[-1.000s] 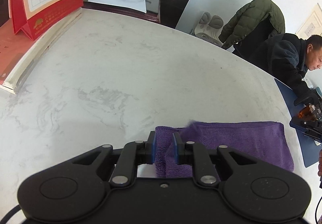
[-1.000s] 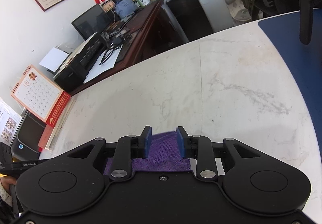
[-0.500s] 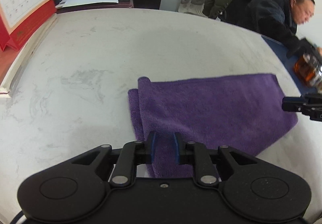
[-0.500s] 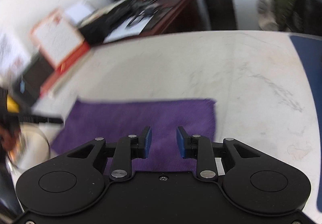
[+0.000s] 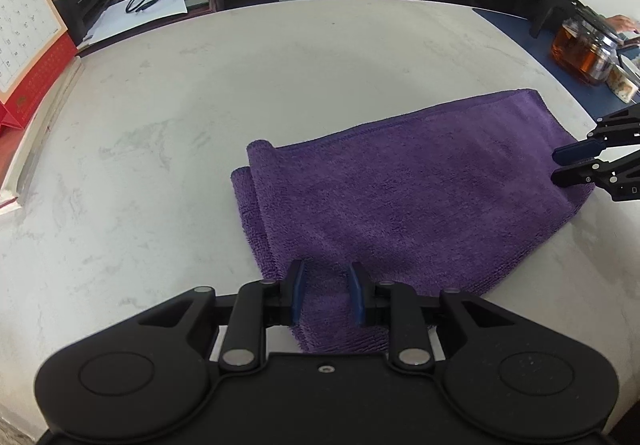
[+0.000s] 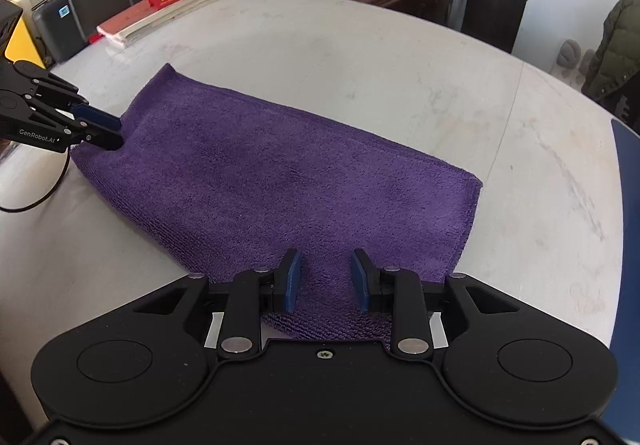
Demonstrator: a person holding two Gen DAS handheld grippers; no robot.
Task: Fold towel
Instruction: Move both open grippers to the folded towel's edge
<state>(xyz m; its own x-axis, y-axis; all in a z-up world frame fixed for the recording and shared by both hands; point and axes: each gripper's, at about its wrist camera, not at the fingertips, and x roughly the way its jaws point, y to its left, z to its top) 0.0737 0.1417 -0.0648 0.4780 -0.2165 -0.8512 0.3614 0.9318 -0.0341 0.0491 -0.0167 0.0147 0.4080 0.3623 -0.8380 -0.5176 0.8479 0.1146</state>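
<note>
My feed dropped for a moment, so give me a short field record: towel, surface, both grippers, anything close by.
towel: purple terry towel, folded in layers, lying flat
surface: pale marble-look round table
left gripper: over one short end of the towel, jaws opening, cloth between the fingers
right gripper: over the other short end, jaws apart, cloth between them
nearby: glass teapot of amber tea on a blue mat

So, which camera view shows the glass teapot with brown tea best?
The left wrist view: the glass teapot stands on the blue mat at the far right, tea visible inside. The right wrist view does not show it at all.
</note>
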